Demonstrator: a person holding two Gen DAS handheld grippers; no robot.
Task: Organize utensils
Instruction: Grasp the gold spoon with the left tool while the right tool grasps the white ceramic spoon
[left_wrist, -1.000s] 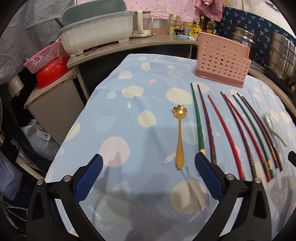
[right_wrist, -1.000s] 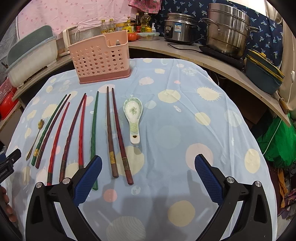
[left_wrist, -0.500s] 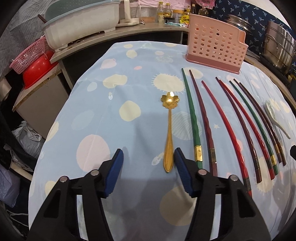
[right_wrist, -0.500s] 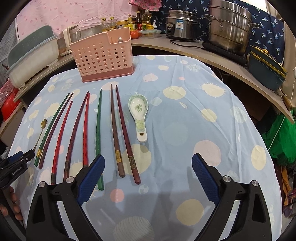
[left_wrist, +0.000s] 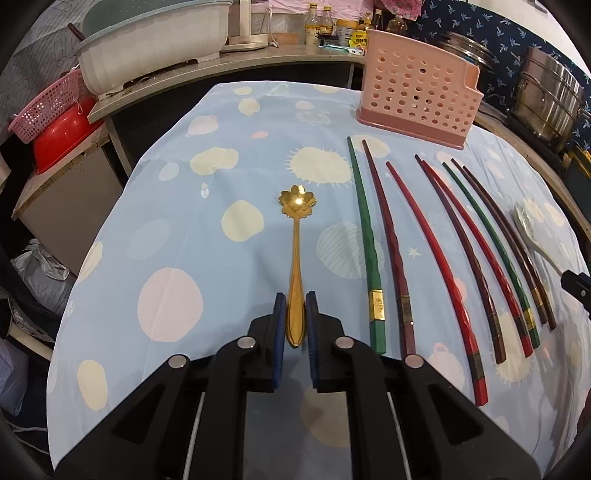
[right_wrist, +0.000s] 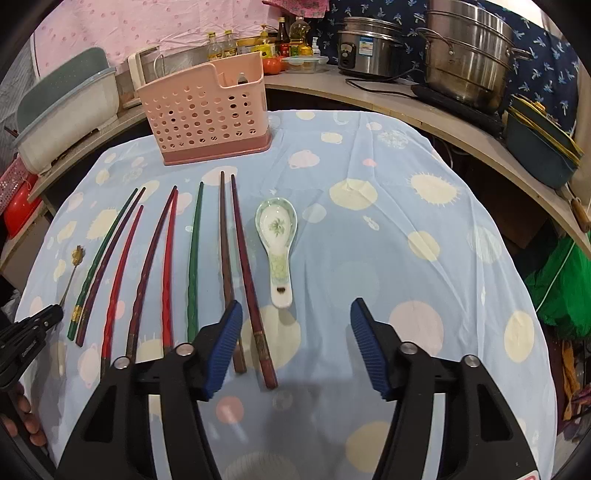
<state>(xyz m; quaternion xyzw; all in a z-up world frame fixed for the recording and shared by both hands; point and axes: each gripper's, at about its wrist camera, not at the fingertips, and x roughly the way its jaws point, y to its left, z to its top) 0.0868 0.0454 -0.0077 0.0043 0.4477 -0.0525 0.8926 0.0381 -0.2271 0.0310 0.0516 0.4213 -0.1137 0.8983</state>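
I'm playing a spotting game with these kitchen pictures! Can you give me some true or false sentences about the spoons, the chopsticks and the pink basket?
1. The left gripper has its jaws on the gold spoon's handle. True; they have just been closing around it.
2. The pink basket is full of chopsticks. False: the chopsticks all lie on the blue spotted cloth.
3. The white ceramic spoon lies to the right of the chopsticks in the right wrist view. True.
4. The right gripper holds the ceramic spoon. False: its jaws stand apart with nothing pressed between them, though they have just been closing.
5. The gold spoon's bowl is shaped like a flower. True.
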